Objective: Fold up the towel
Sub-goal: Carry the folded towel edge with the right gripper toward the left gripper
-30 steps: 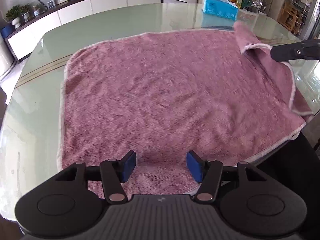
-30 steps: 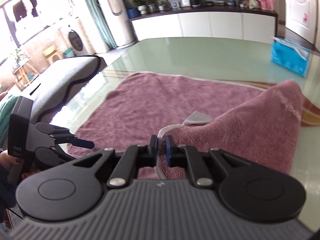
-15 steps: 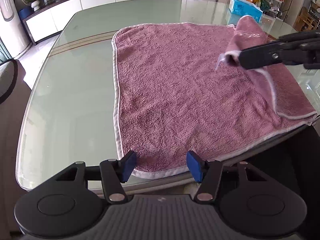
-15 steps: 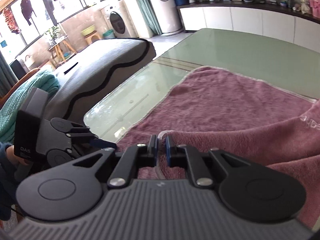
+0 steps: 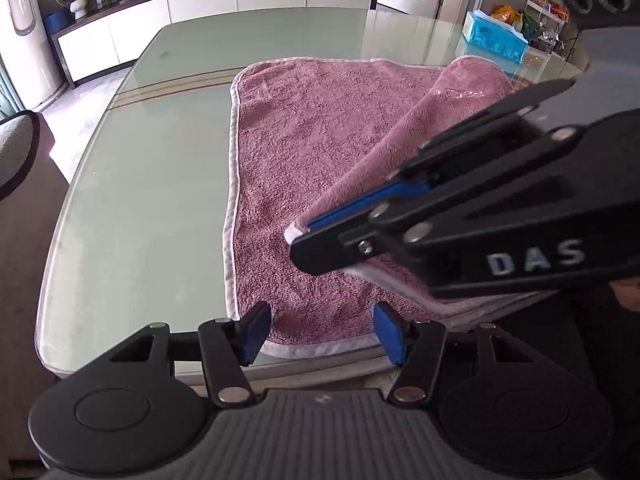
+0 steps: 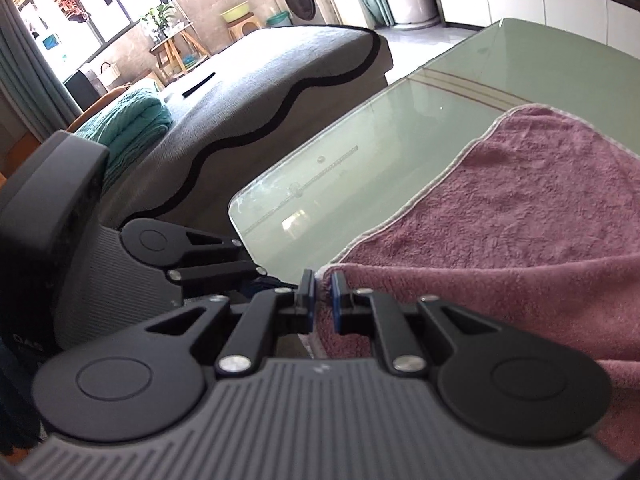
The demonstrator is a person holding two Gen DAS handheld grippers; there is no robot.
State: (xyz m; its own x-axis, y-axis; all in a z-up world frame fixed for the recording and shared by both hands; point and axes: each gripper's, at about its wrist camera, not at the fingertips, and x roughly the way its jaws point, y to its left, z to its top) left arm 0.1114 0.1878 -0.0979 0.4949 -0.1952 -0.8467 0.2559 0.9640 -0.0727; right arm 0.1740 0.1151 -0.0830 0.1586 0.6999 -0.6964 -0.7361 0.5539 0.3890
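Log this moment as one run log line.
phase: first fold | right gripper: shut on towel edge, lifted over flat part | left gripper: open at near hem | table

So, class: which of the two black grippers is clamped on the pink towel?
The right gripper: its blue pads are closed on the pink terry towel's white-edged corner. The left gripper is open, holding nothing.

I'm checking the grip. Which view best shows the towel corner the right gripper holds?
The left wrist view: the right gripper pinches the towel corner, seen side-on. The right wrist view shows only a sliver between its pads.
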